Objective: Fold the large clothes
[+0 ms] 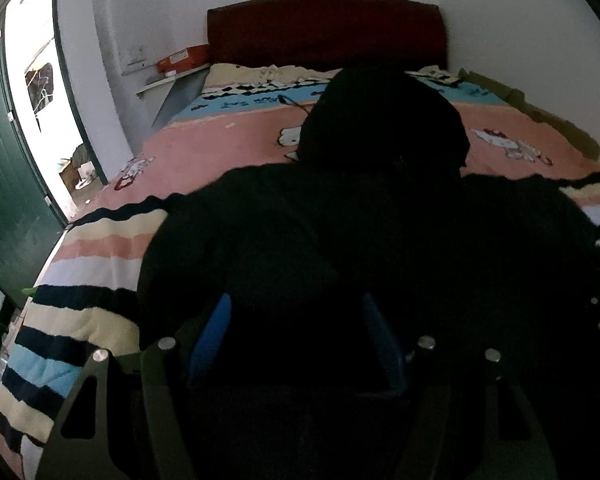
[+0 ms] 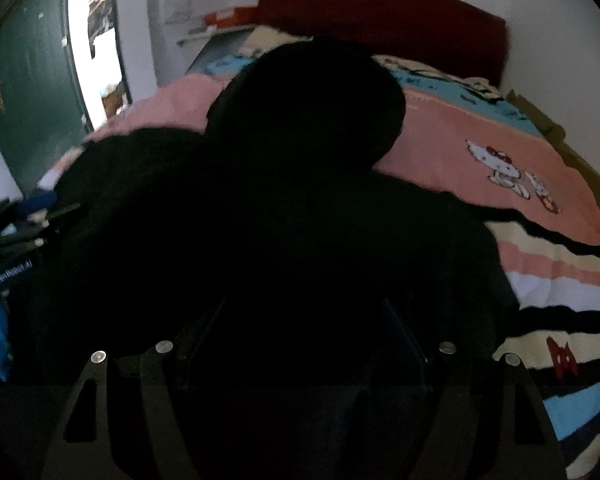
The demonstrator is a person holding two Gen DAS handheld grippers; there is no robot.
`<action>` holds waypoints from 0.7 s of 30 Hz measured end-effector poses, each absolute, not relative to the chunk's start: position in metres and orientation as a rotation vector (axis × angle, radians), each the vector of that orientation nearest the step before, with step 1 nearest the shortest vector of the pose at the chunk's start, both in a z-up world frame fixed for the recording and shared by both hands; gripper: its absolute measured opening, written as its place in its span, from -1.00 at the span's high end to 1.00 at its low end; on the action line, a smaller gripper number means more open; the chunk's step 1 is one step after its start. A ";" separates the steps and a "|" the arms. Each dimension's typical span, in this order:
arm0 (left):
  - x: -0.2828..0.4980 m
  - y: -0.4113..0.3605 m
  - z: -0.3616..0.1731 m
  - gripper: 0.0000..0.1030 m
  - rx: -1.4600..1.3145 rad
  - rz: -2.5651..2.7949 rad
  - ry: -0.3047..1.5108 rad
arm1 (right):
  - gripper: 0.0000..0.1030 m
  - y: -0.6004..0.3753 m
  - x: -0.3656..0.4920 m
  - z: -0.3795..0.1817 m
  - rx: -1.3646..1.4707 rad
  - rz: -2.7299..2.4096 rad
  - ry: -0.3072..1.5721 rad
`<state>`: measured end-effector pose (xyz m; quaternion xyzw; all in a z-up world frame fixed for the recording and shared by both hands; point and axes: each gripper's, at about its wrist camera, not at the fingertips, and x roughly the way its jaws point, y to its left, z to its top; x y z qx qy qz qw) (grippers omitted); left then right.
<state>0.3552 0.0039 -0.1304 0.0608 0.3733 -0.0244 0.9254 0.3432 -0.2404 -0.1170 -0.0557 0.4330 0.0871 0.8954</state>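
Two grippers, left (image 1: 296,336) and right (image 2: 304,336), hover with fingers spread apart and gripping nothing over the black hoodie (image 1: 360,240), which lies spread on the bed (image 1: 220,148) below the headboard (image 1: 324,32), apparently unfolded, so folding seemingly remains.

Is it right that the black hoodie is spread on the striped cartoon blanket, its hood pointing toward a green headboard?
Not quite. The headboard is dark red, not green; the left wrist view shows it plainly. The rest holds: the black hoodie lies on the striped cartoon blanket, hood toward the headboard.
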 end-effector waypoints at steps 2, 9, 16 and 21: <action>0.357 0.005 -0.135 -0.29 0.113 -0.053 0.776 | -0.47 -0.243 0.344 -0.128 -0.095 0.175 0.924; 0.356 0.005 -0.145 -0.30 0.099 -0.051 0.777 | -0.50 -0.247 0.349 -0.145 -0.044 0.185 0.961; 0.355 0.004 -0.147 -0.30 0.099 -0.050 0.778 | -0.47 -0.254 0.338 -0.129 -0.017 0.180 0.938; 0.355 0.004 -0.149 -0.30 0.104 -0.048 0.778 | -0.48 -0.273 0.340 -0.138 0.064 0.160 0.972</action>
